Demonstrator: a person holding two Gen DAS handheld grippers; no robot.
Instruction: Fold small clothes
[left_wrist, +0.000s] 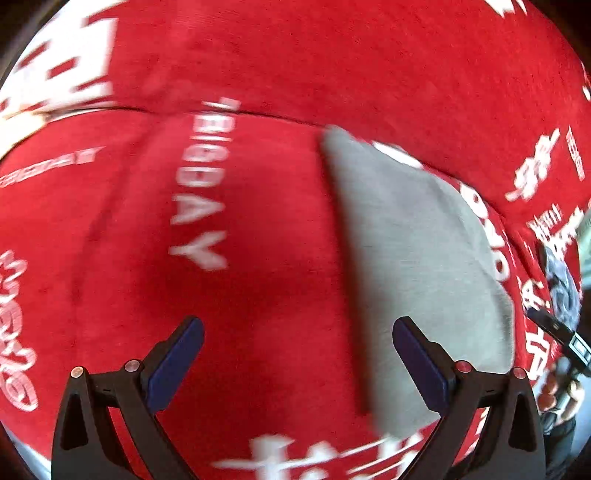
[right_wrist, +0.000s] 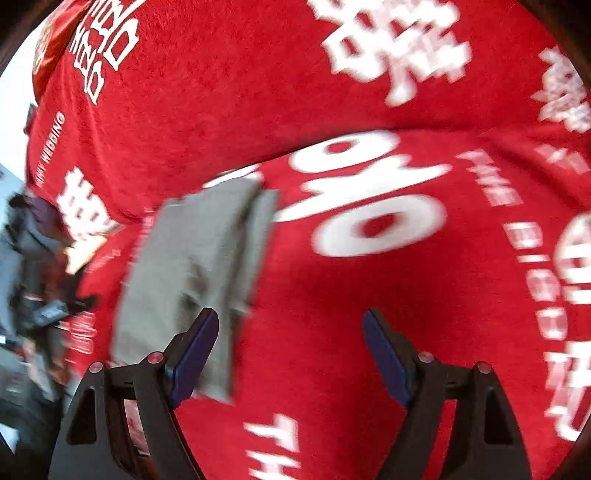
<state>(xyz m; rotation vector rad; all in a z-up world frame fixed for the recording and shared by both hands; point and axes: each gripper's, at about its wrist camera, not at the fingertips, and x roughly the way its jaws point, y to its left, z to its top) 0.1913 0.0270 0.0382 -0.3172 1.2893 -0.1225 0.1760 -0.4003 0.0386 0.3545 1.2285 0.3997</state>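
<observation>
Both views are motion-blurred, so fine detail is soft.

Left gripper: black frame, dark blue finger pads, jaws spread wide, nothing between them. It hangs over the red plush cloth with white printed lettering. "DAY" is readable ahead of the fingers.

The small grey folded fabric piece lies flat on the red cloth, to the right in the left wrist view. Its near end reaches down beside the right finger pad; whether they touch cannot be told through the blur. A straight left edge runs away from the camera, and the far end narrows to a corner near a seam in the red cloth.

Right gripper: same build, jaws also wide open, gripping nothing. In the right wrist view the grey piece sits to the left, with a layered fold edge along its right side. The left blue pad overlaps its near corner in the frame; contact is not clear. Only red cloth shows between the fingers.

At the outer edge of each view, beyond the cloth, there are dark blurred items that cannot be identified.
</observation>
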